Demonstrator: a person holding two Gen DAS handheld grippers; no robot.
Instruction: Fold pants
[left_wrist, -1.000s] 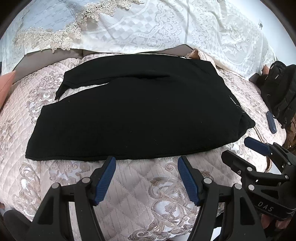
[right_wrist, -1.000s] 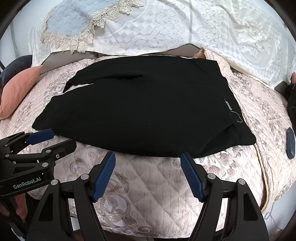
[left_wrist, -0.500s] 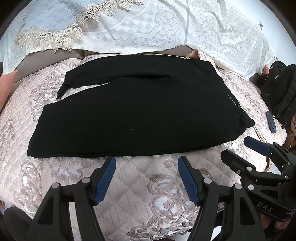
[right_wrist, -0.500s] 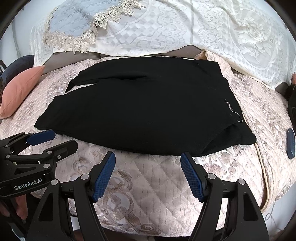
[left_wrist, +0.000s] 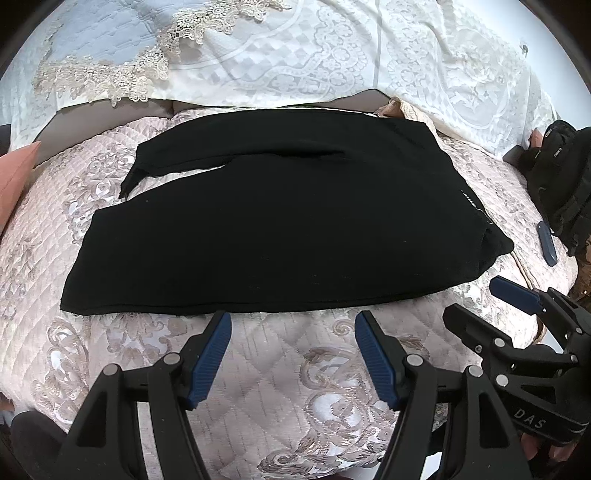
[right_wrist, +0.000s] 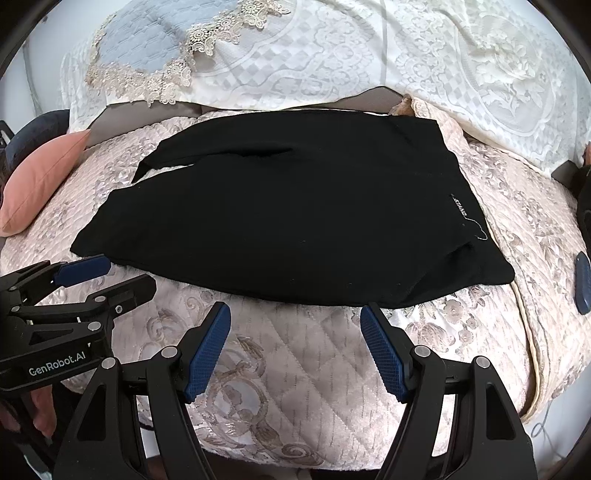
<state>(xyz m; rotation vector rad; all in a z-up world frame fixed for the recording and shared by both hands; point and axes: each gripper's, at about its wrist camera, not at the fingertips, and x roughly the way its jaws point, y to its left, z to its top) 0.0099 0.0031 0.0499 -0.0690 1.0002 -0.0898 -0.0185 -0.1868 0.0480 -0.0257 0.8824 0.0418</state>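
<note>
1. Presently, at far left, a pink cushion (right_wrist: 40, 177) lies at the edge of the bed (right_wrist: 306, 354), apart from the garment.
2. Left hand-held gripper (left_wrist: 293, 326): jaws spread wide, nothing between the blue pads (left_wrist: 210, 358). It hangs over bare quilt just short of the near hem of the garment, not touching it. In the right wrist view the same tool (right_wrist: 110, 275) shows at the left, its upper pad close to the leg-end corner of the cloth; contact cannot be confirmed.
3. Black pants (left_wrist: 280, 225) lie flat across the middle of the bed, lengthwise left to right: leg ends at the left, waist at the right. One leg lies over most of the other; the far leg shows as a narrow strip beyond it, with a sliver of quilt between them at the left end.
4. Small white label (right_wrist: 460, 208) near the waist, lettering too small to read with certainty.
5. Right hand-held gripper (right_wrist: 295, 332): jaws likewise spread, empty, over the quilt just before the near edge of the pants, towards the waist half.
6. White lace pillows (left_wrist: 332, 55) stand behind the pants.
7. Far right: a small dark blue object (left_wrist: 546, 242) on the quilt, and a black bag (left_wrist: 565, 184) beyond it.
</note>
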